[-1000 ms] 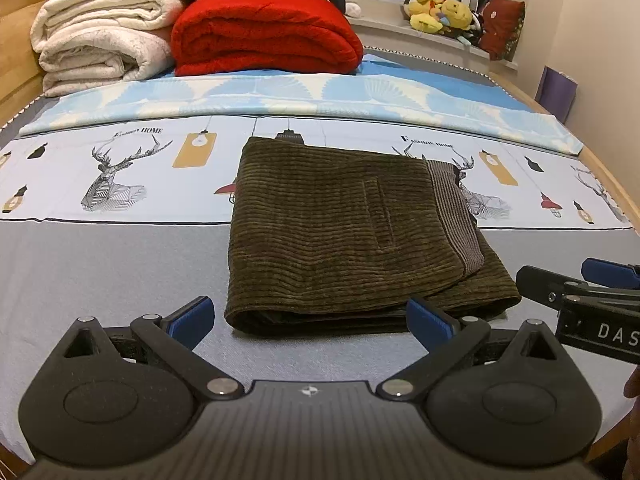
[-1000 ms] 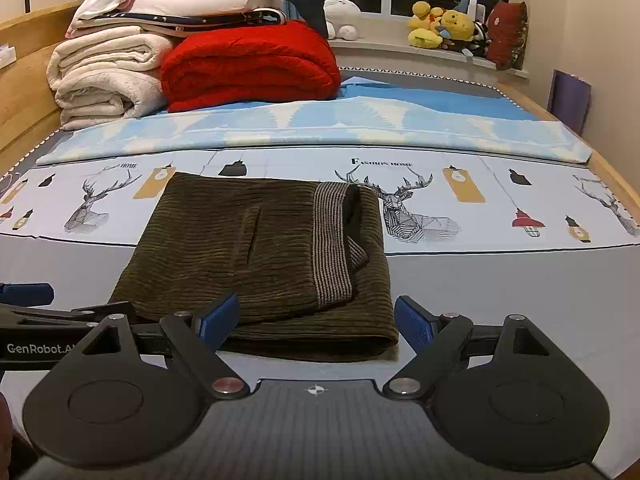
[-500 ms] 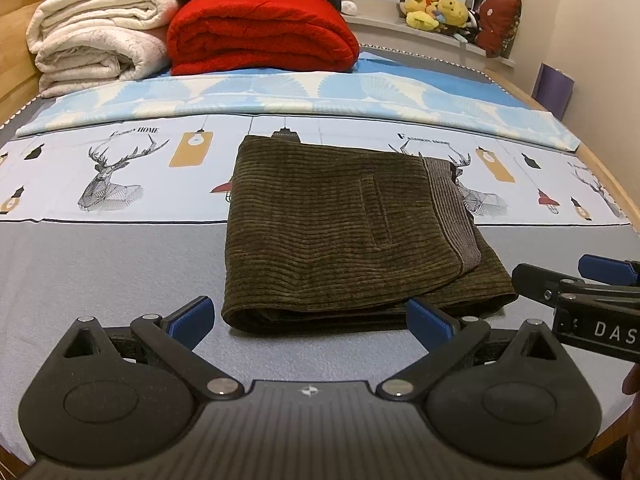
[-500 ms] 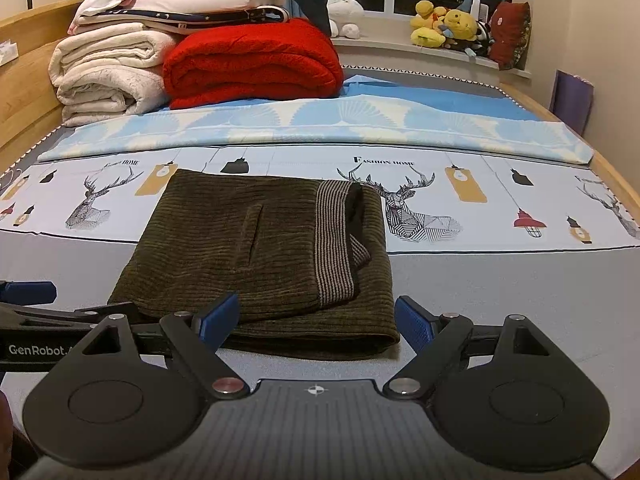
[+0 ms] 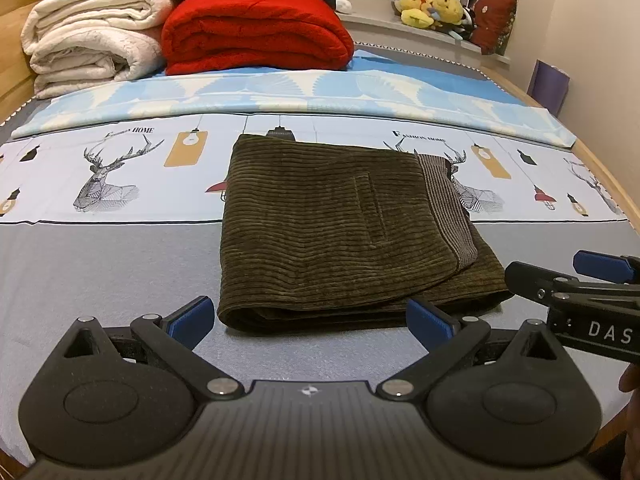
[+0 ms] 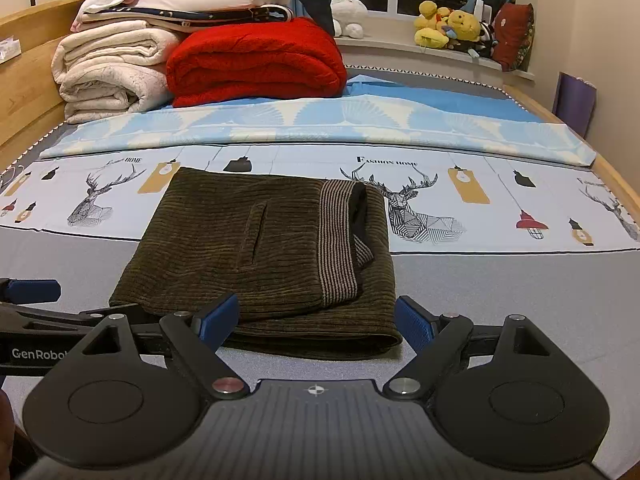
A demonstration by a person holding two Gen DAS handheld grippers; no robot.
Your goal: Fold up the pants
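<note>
Dark olive corduroy pants (image 5: 340, 232) lie folded into a flat rectangle on the bed, their striped waistband at the right side; the right wrist view shows the same pants (image 6: 256, 252). My left gripper (image 5: 312, 322) hovers open just short of the pants' near edge, nothing between its blue pads. My right gripper (image 6: 318, 320) is open too, at the near right corner of the pants, holding nothing. From the left wrist view the right gripper (image 5: 576, 280) appears at the right edge; the left gripper (image 6: 32, 300) enters the right wrist view from the left.
The bed has a grey sheet (image 5: 80, 272) and a deer-print cover (image 6: 480, 200). At the back stand a folded red blanket (image 5: 256, 36), a stack of white blankets (image 5: 92, 44) and plush toys (image 6: 448, 28) on the sill. Wooden bed frame (image 6: 28, 92) on the left.
Both grippers have drawn back a little from the pants and the views have tilted slightly; the pants lie unchanged and both grippers stay open.
</note>
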